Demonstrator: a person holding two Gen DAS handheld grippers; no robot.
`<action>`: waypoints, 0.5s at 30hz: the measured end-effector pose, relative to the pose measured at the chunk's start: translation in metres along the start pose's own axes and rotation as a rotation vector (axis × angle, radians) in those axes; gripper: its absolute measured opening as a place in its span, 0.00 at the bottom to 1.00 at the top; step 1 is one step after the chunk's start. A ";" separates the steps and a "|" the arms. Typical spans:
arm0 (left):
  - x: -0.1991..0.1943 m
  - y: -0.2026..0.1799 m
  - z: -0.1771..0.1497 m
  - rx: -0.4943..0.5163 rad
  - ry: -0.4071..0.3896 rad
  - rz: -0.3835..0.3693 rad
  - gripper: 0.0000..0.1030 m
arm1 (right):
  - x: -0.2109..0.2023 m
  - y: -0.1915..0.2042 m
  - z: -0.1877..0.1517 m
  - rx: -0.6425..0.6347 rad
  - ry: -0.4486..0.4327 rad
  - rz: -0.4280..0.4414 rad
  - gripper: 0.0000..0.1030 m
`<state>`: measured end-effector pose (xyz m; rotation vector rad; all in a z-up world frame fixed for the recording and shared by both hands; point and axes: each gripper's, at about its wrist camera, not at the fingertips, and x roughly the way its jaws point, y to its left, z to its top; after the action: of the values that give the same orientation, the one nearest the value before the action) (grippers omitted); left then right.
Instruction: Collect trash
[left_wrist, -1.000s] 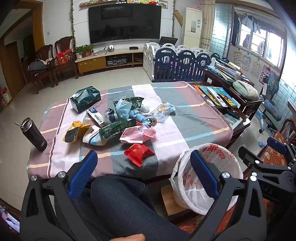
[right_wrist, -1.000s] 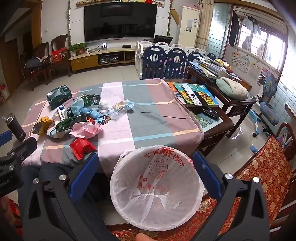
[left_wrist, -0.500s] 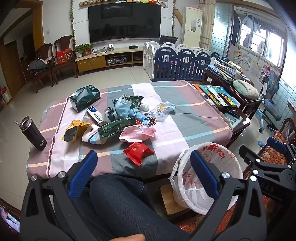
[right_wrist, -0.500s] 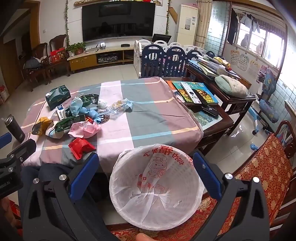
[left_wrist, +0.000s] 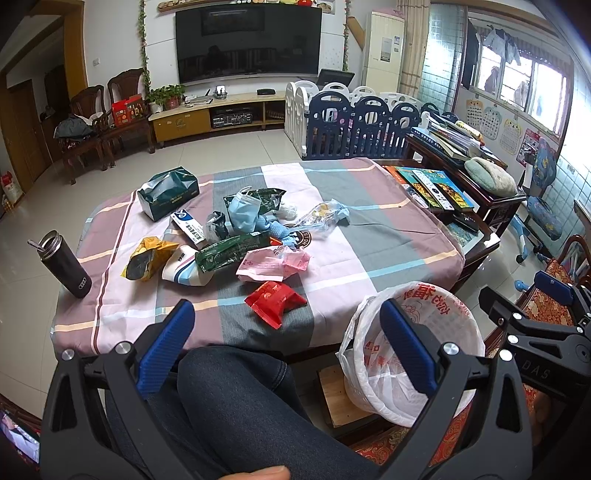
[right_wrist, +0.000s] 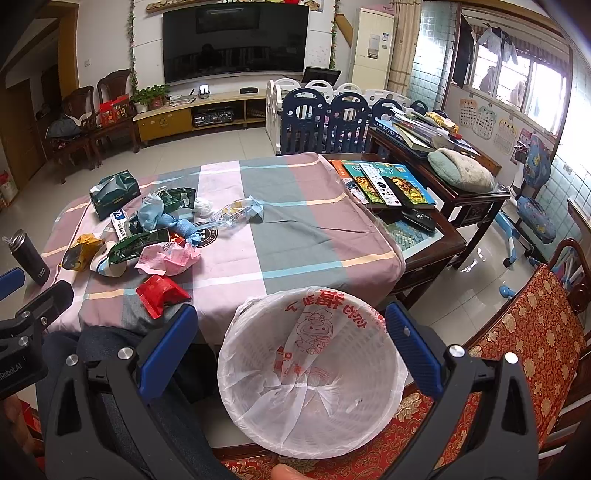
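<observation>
Several pieces of trash lie on the left half of the cloth-covered table (left_wrist: 369, 236): a red wrapper (left_wrist: 275, 301) nearest me, a pink wrapper (left_wrist: 271, 264), a green packet (left_wrist: 229, 251), a yellow bag (left_wrist: 146, 256), a blue face mask (left_wrist: 243, 212). A white bin lined with a printed plastic bag (right_wrist: 314, 373) stands below the table's near right edge; it also shows in the left wrist view (left_wrist: 413, 350). My left gripper (left_wrist: 282, 343) is open and empty, above my knee, short of the red wrapper. My right gripper (right_wrist: 291, 343) is open and empty, over the bin.
A dark tumbler (left_wrist: 66, 267) stands at the table's left edge. A green tissue box (left_wrist: 168, 192) sits at the back left. Books and remotes (right_wrist: 388, 182) lie on a side table to the right. A red patterned chair (right_wrist: 524, 332) stands at the right.
Both views have shifted only slightly; the table and bin sit a little lower and nearer. Both grippers stay open and empty.
</observation>
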<state>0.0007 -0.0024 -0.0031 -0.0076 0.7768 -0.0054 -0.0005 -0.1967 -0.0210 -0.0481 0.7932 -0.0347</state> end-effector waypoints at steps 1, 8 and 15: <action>0.000 0.000 0.000 0.000 0.000 0.000 0.97 | 0.000 -0.001 0.000 0.000 0.001 0.000 0.97; 0.000 0.001 0.000 -0.001 0.001 -0.001 0.97 | 0.000 0.000 0.000 0.001 -0.001 0.000 0.97; 0.003 0.000 -0.004 -0.001 0.002 0.000 0.97 | 0.000 0.000 0.000 0.001 -0.001 -0.001 0.97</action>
<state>-0.0002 -0.0027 -0.0085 -0.0090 0.7785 -0.0048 -0.0005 -0.1969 -0.0207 -0.0474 0.7926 -0.0358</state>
